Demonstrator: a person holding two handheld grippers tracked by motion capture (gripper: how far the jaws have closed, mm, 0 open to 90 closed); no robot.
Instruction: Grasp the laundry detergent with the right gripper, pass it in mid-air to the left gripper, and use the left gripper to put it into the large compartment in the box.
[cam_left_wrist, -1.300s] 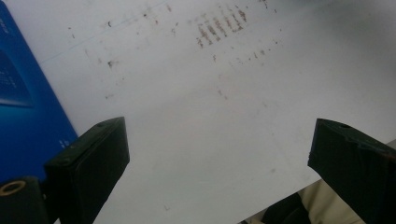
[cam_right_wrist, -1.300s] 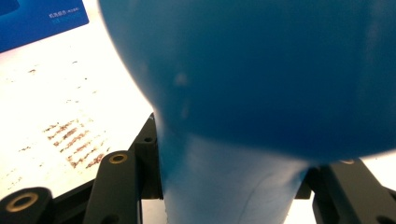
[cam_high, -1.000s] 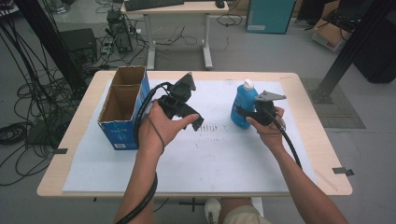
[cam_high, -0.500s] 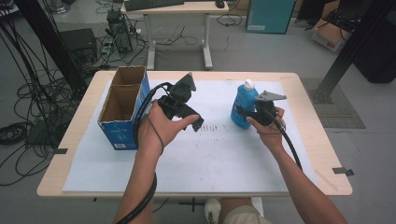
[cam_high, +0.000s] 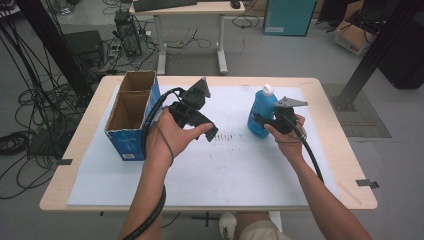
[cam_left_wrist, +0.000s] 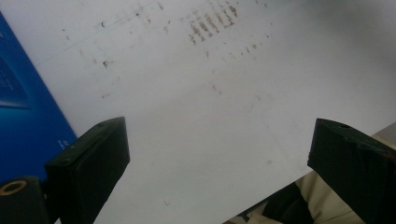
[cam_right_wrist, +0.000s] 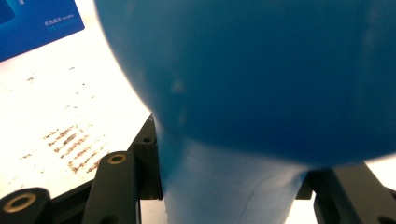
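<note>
Bottle (cam_high: 261, 112) stands upright on the table (cam_high: 325, 150), clamped by the right gripper (cam_high: 270, 121); left gripper (cam_high: 200, 117) gapes empty beside the empty-looking cardboard box (cam_high: 131, 112), so any packing remains undone.

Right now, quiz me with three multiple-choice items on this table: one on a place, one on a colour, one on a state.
1. Where does the cardboard box stand?
A. left side of the table
B. right side
C. on the floor

2. What colour is the bottle?
A. red
B. blue
C. green

3. How is the left claw?
A. shut on the bottle
B. shut on the box
C. open, holding nothing

Answers: 1 A, it stands beside the left hand in the high view. 2 B, a blue body with a white cap. 3 C, its jaws stand wide apart over bare white mat.
</note>
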